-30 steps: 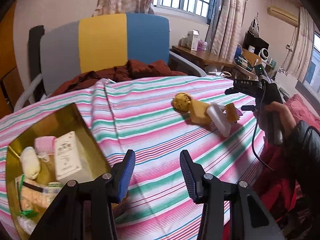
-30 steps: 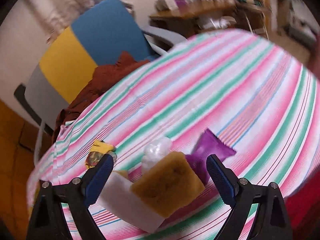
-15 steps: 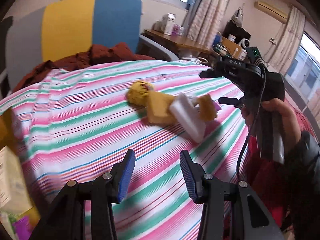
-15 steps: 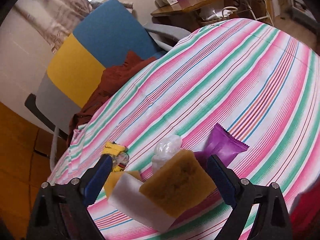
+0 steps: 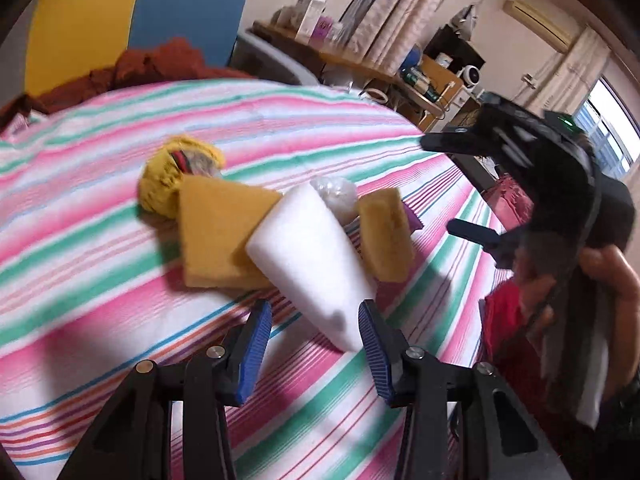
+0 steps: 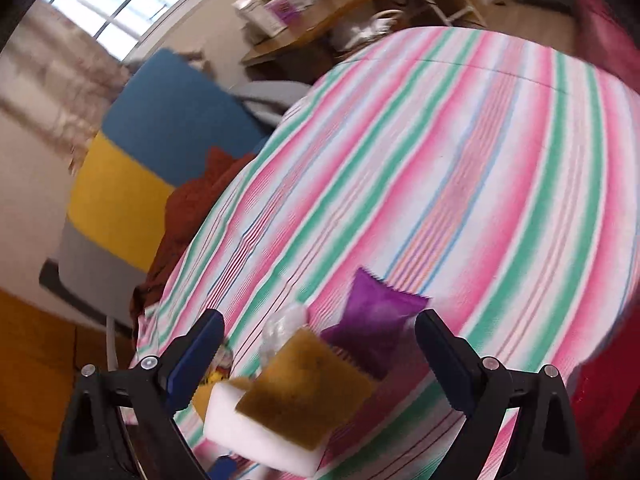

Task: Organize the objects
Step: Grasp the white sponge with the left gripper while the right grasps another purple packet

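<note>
Two grippers, both w/ fingers empty: my left gripper [image 5: 314, 322] part-open, straddling the white foam block [image 5: 308, 256] that leans on the yellow sponge [image 5: 218, 232] mid-worktop [image 5: 100, 240], prob. next pick, right gripper [image 6: 318, 342] gaping wide over the brown sponge [image 6: 304, 392].

white foam block [image 5: 312, 256] | tilted on yellow sponges [image 5: 218, 228] | striped cloth [image 5: 100, 264]

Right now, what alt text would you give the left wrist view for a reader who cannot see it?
The open left gripper reaches toward a white foam block in a small pile on a striped tablecloth. The pile also holds two yellow-brown sponges and a yellow bundle; at right, a hand holds the right gripper.
</note>
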Motion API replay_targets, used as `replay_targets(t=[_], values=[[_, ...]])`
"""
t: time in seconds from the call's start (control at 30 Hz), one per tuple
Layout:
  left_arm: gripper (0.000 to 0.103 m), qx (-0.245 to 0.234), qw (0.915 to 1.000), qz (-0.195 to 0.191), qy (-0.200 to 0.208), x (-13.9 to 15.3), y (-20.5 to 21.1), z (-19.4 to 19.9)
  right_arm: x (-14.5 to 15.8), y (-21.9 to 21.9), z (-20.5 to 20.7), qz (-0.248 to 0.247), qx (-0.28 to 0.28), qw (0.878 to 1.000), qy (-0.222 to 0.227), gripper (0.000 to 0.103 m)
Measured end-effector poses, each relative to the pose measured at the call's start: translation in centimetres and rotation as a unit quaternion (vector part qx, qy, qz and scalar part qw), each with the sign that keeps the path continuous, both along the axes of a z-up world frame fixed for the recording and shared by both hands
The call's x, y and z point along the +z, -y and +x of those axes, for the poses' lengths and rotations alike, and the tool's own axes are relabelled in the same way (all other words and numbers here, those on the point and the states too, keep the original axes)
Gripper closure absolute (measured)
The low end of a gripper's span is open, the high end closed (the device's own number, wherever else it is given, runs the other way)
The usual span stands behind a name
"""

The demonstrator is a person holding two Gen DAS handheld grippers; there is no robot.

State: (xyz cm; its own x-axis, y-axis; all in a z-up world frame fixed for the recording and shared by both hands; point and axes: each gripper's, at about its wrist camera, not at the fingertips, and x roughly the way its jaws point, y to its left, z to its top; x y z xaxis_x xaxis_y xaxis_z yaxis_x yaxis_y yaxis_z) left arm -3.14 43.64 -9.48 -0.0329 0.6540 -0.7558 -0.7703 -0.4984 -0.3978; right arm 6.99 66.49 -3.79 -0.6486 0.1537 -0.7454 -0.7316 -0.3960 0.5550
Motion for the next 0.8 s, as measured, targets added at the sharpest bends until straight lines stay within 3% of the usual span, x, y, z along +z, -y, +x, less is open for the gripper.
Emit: replay_targets(t=[0.17,0.3,0.43,0.67,0.8], values=[[0.059,0.012,0.9996,0.005,0.025,-1.2,-1.0,-0.7,-0.8,-0.6,0.3,-0.02,-0.02,1.0,0.005,0.006],[0.076,0.003,0.9992,0.023,0.032,-1.3,-1.8,-0.9,-1.0,-0.6,-0.2,-0.018,-0.011,1.0,0.018,0.006],[0.08,-0.015,0.9991,0.036,0.017,-0.4,-1.4,-0.3,-1.4,-0.6,-1.0,-0.01,0.002,0.999,0.039,0.006],[0.08,-0.022,0.9991,0.033,0.016,0.3,3.1,0.8,-1.9,-0.5,-1.9,0.016,0.02,0.997,0.079,0.009],[0.08,-0.014,0.9995,0.017,0.022,0.3,7.0,1.7,-2.5,-0.8,-1.8,0.001,0.022,0.996,0.087,0.009]])
